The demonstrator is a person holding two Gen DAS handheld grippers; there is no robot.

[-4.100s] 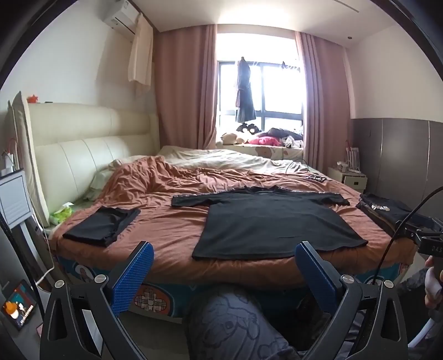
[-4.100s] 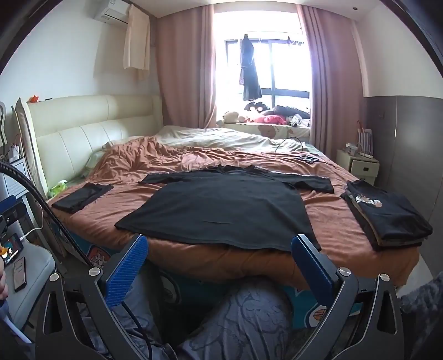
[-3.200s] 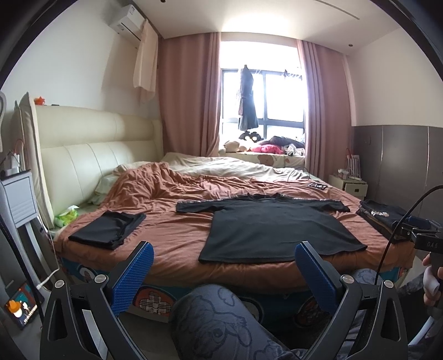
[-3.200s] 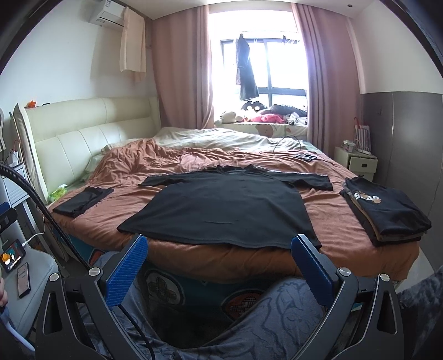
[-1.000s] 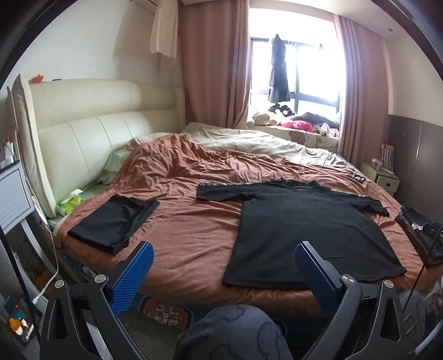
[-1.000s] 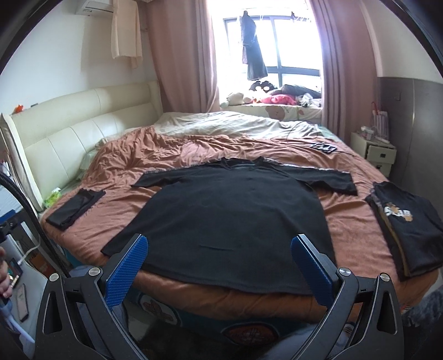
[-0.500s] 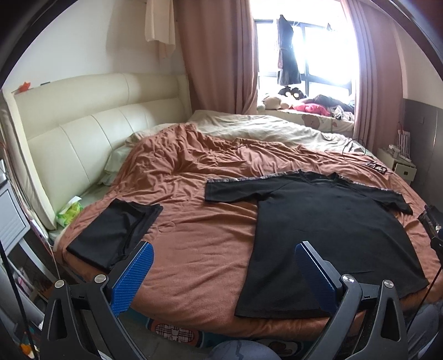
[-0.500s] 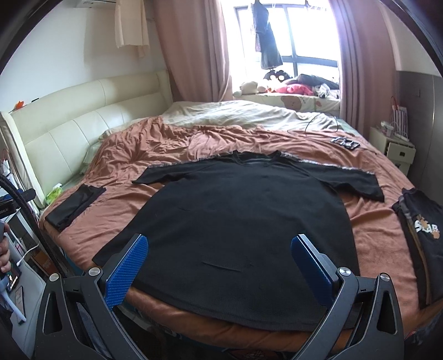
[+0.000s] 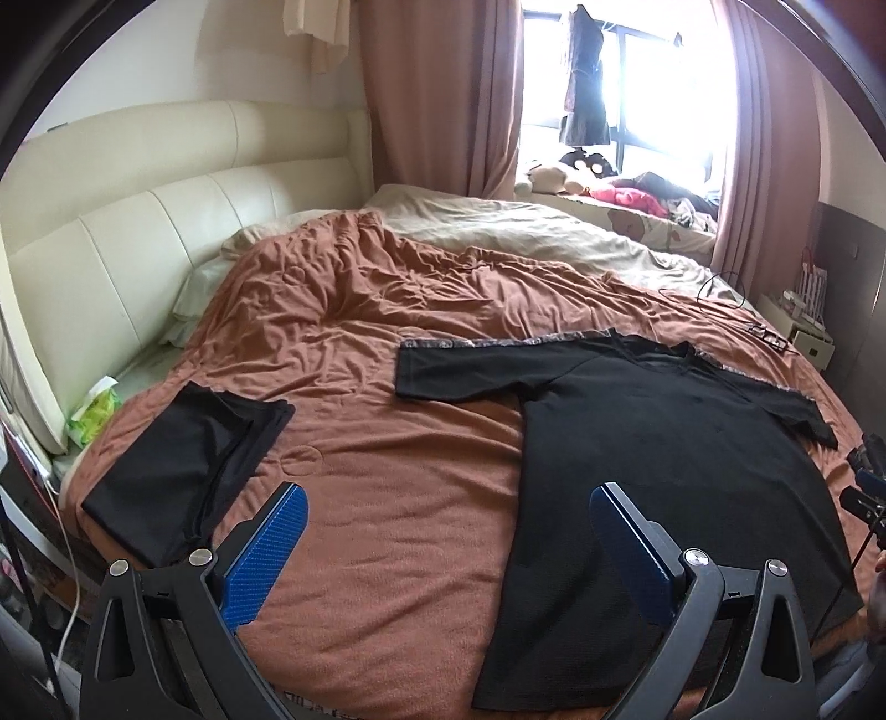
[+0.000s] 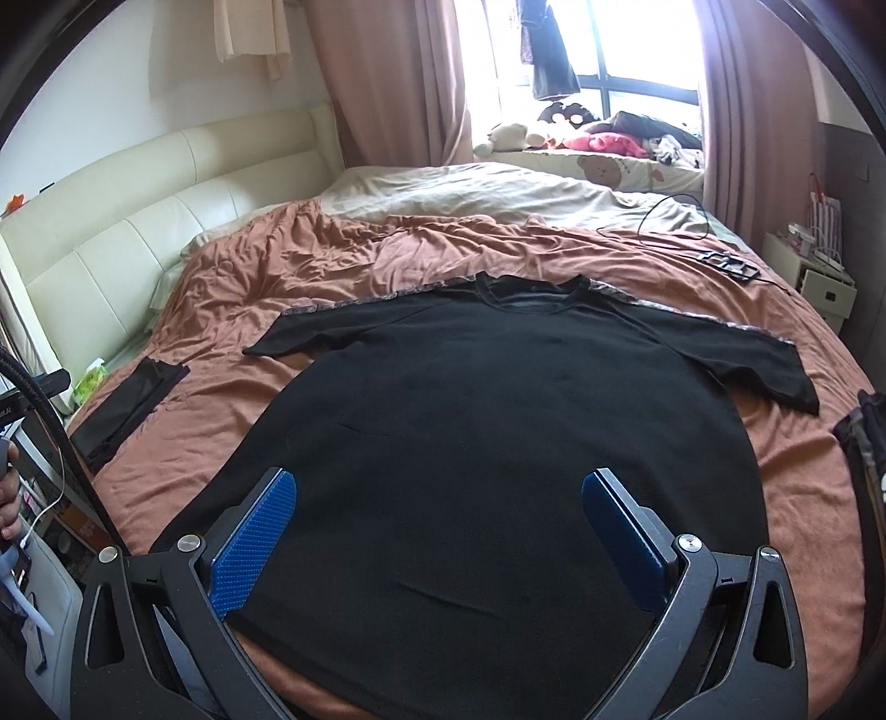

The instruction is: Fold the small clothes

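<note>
Left gripper: jaws spread wide, empty, poised above bare bedspread, with the black T-shirt ahead and off to its right. Right gripper: likewise wide and empty, hanging directly over the shirt's lower body, hem just below and nearer than the fingertips.

Likely trouble, as a judgement:
- Pinching quilt along with hem, since the rust-brown bedspread is soft and rumpled; would drag the bedding and skew the fold.
- Grabbing only the top layer of the shirt, leaving the back layer behind and bunching it.
- Uneven lift between the two claws, given the left one sits off the garment; would twist the body and throw the sleeves out of line.
- Hem lies close to the bed edge; a tug toward the claws could slide the shirt off.

Further out: folded black garment ahead-left of the left claw, well apart from the shirt; another dark folded item at the far right of the right claw. Beyond, cream padded headboard to the left, beige sheet, a cable on it, then pink curtains and a bright window with soft toys on the sill.
</note>
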